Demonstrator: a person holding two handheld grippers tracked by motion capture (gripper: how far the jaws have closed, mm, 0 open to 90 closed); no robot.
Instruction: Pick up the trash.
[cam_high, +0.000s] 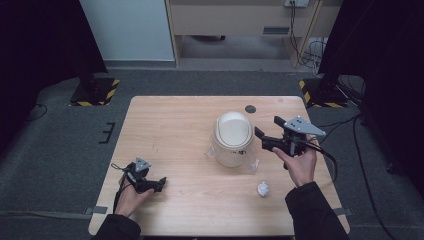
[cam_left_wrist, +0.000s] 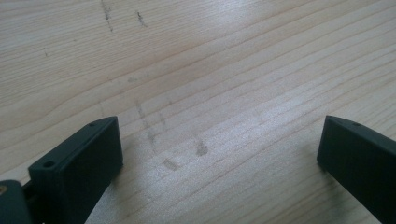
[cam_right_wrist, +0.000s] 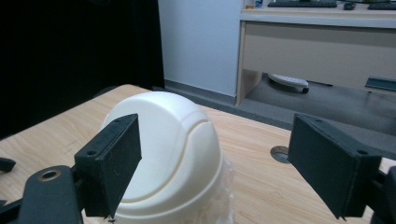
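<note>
A small white bin with a domed swing lid (cam_high: 233, 135) stands upright at the middle right of the wooden table (cam_high: 175, 130), with clear plastic around its base. My right gripper (cam_high: 269, 132) is held just to the right of it, open, jaws pointing at the bin and apart from it. In the right gripper view the dome (cam_right_wrist: 173, 154) sits close ahead, between and behind the wide-apart jaws. My left gripper (cam_high: 161, 184) rests low at the front left of the table, open, with bare wood (cam_left_wrist: 219, 116) between its jaws. A crumpled white paper ball (cam_high: 263, 188) lies at the front right.
A dark round grommet (cam_high: 250, 108) is set in the table near its far edge. Cables trail from the right gripper over the table's right edge. Beyond the table lie grey carpet, black stands with striped bases (cam_high: 95, 92), and a wooden desk (cam_right_wrist: 317, 42).
</note>
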